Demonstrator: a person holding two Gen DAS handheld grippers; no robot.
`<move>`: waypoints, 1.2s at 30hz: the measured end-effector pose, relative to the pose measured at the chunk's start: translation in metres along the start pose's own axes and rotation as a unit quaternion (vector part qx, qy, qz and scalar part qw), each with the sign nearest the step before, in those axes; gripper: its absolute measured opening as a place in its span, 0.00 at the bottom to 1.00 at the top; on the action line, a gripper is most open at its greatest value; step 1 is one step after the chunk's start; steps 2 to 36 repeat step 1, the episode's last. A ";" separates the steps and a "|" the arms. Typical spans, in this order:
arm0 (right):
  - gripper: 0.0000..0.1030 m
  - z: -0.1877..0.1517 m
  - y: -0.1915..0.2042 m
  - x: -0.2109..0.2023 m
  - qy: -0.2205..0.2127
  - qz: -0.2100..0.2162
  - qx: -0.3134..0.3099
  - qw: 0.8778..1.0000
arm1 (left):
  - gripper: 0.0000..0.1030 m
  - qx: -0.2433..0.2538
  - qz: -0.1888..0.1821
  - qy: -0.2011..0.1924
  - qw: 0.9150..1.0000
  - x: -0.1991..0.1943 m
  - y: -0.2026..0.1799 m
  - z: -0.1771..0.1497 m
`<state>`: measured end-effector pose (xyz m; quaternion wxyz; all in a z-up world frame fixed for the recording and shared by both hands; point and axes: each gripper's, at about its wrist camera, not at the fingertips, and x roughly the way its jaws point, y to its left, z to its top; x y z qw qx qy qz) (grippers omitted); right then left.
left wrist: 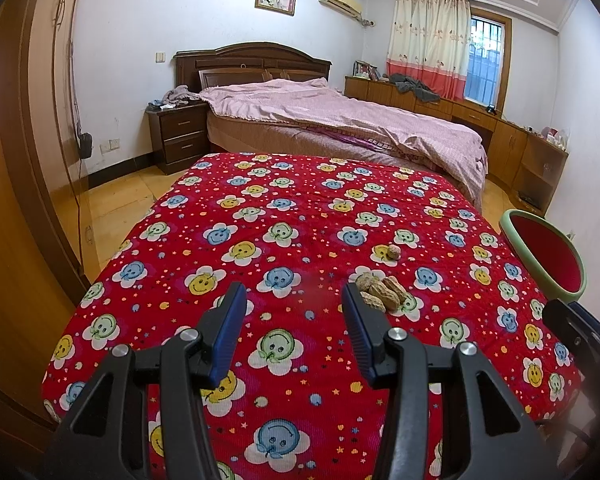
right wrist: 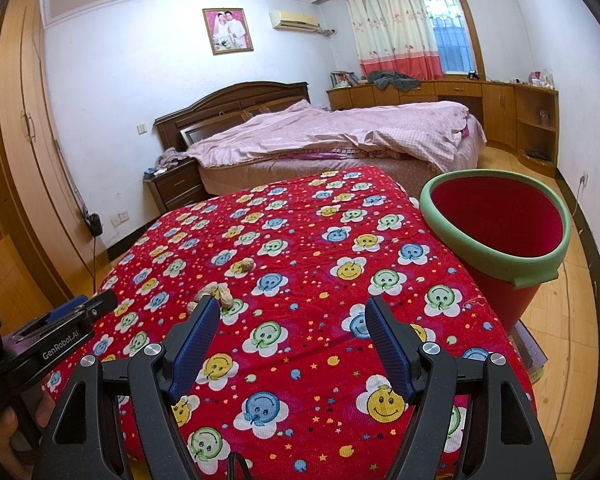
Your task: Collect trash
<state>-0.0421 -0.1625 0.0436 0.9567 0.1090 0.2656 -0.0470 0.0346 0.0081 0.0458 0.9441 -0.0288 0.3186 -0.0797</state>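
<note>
A small pile of peanut shells point(left wrist: 381, 289) lies on the red flowered cloth point(left wrist: 292, 216) covering the table, with one more shell point(left wrist: 394, 252) a little farther back. My left gripper point(left wrist: 294, 298) is open and empty just above the cloth, its right finger beside the pile. In the right wrist view the pile point(right wrist: 220, 295) sits just past my left fingertip, and the single shell point(right wrist: 247, 265) lies beyond it. My right gripper point(right wrist: 292, 312) is open and empty over the cloth. A red bin with a green rim point(right wrist: 500, 236) stands at the table's right edge; it also shows in the left wrist view point(left wrist: 548, 256).
A bed with a pink quilt point(left wrist: 340, 116) stands behind the table, with a nightstand point(left wrist: 180, 136) at its left. A wooden wardrobe point(left wrist: 20, 200) is at the left. Wooden cabinets point(right wrist: 500, 112) line the right wall. The left gripper body point(right wrist: 56, 336) shows at the left of the right wrist view.
</note>
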 end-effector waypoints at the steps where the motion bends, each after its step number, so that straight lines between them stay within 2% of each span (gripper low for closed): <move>1: 0.74 0.000 0.000 0.000 0.001 0.000 0.001 1.000 | 0.48 0.000 0.000 0.001 1.000 0.001 -0.001 -0.001; 36: 0.74 0.000 0.000 0.000 0.001 0.000 0.001 1.000 | 0.48 0.000 0.000 0.001 1.000 0.001 -0.001 -0.001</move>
